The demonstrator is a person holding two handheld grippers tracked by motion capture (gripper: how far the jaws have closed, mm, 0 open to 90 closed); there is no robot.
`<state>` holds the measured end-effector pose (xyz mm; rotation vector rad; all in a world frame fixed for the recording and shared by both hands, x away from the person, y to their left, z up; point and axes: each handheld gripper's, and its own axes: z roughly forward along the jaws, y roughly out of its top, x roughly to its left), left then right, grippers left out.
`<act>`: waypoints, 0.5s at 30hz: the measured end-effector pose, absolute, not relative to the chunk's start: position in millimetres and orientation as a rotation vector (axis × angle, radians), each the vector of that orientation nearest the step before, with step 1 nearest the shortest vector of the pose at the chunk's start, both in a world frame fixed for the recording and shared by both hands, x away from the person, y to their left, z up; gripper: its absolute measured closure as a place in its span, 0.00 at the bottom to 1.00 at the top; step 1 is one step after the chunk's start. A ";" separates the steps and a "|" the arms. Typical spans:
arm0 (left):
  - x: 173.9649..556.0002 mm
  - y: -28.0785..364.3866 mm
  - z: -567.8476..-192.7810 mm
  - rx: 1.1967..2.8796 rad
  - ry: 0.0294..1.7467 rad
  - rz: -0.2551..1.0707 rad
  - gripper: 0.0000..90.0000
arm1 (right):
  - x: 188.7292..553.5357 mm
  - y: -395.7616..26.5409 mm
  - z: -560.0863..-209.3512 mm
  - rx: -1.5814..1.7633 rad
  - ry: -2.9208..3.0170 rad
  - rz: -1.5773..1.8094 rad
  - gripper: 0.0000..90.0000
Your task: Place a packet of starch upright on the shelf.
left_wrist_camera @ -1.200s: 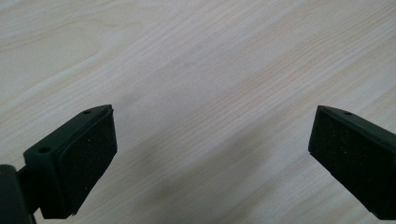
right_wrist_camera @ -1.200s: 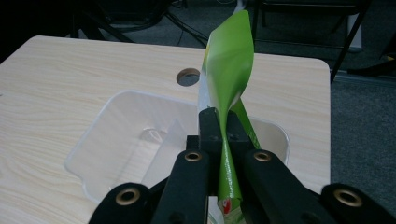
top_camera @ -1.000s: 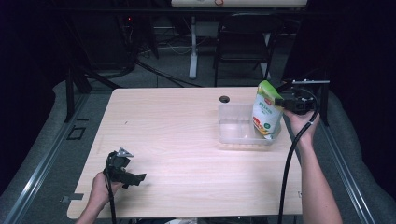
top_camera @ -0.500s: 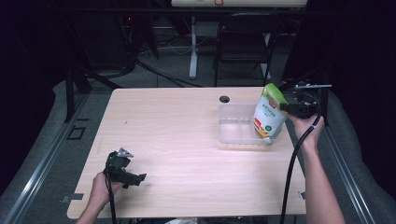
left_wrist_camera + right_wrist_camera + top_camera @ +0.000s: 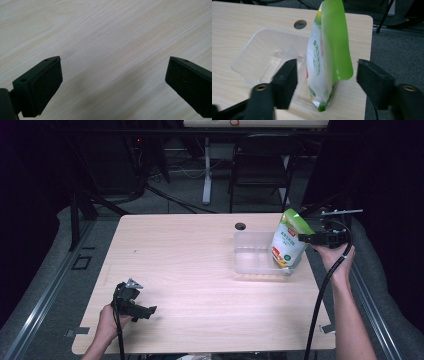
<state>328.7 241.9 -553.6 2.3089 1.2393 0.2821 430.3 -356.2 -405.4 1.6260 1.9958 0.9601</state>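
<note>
Green pouch upright between parted right tool jaws, untouched.

The worktop is seen as pale wood-grain laminate, smooth and matt. The pouch is made of glossy plastic film, green and white, with creases catching light. The tray is formed of clear, thin, shiny plastic. The left claw pads are shown black, matt and finely grained.
</note>
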 end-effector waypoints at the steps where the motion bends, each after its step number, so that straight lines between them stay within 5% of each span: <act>1: 328.7 242.0 -553.7 2.309 1.240 0.281 0.01 | 428.8 -356.2 -404.8 1.620 2.001 0.964 0.32; 15: 328.5 242.2 -553.5 2.310 1.241 0.283 0.01 | 403.2 -349.5 -396.7 1.552 2.109 0.986 0.07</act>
